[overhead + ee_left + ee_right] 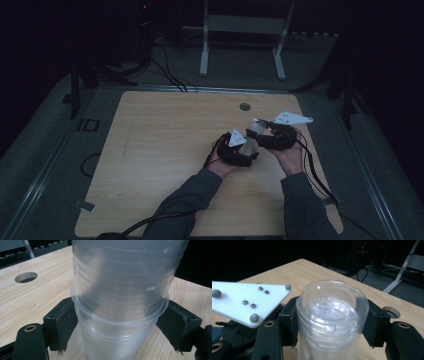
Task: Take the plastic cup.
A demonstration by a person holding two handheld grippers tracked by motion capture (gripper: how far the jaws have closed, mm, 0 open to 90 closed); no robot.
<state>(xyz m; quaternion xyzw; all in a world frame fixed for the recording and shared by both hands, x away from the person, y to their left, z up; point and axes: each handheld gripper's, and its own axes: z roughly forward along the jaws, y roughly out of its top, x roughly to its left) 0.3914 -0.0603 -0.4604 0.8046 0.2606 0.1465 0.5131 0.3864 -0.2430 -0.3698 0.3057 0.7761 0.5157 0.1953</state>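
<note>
Two tools on one stack of clear plastic cups [251,136] over the counter [165,150]: left tool [120,322] clamped low, right tool [332,322] clamped near the top. Looks light, thin, slippery and crushable, so I'd grip at the ribbed rims.

Bare table [160,150] all around the cup stack [251,137].

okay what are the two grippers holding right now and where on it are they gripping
Both hold one stack of clear plastic cups. The left gripper clamps the lower cups just under a rim; the right gripper clamps the upper, closed end of the stack.
</note>
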